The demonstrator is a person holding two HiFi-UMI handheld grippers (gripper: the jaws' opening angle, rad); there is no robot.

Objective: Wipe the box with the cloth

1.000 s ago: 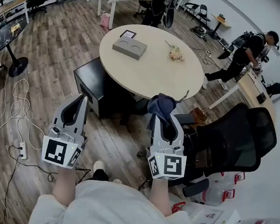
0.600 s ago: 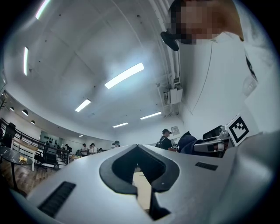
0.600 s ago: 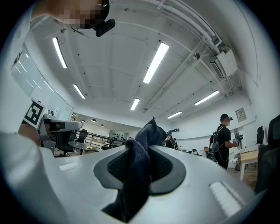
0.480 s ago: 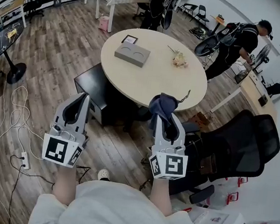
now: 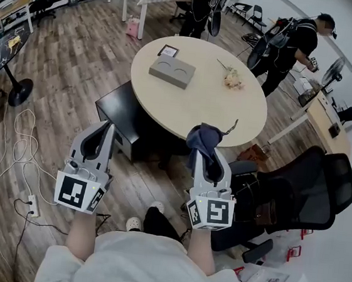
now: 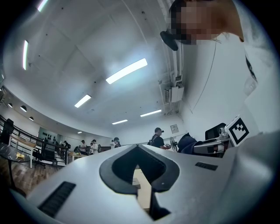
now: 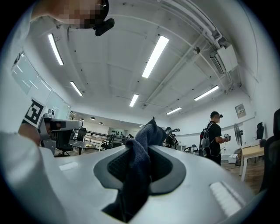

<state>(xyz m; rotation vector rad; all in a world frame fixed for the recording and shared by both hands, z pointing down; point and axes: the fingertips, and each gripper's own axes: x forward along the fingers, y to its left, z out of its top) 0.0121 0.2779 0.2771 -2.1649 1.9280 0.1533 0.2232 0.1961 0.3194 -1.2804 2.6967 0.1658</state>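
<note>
The right gripper (image 5: 206,156), jaws pinching a dark blue terry cloth (image 5: 203,137), sits well short of the flat grey rectangular box (image 5: 173,72), which lies crosswise ahead-left near the round beige table's (image 5: 226,114) far-left edge; the left gripper (image 5: 103,130) is pressed together, empty.

Round table (image 5: 198,111): grey box (image 5: 172,72), small dark frame (image 5: 168,51), flower bunch (image 5: 233,80).

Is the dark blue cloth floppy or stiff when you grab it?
Probably floppy: the cloth bunches and folds where the right gripper pinches it, and its loose end sags. Likely light, since one pinch holds it all up. Its fuzzy weave probably isn't slippery.
</note>
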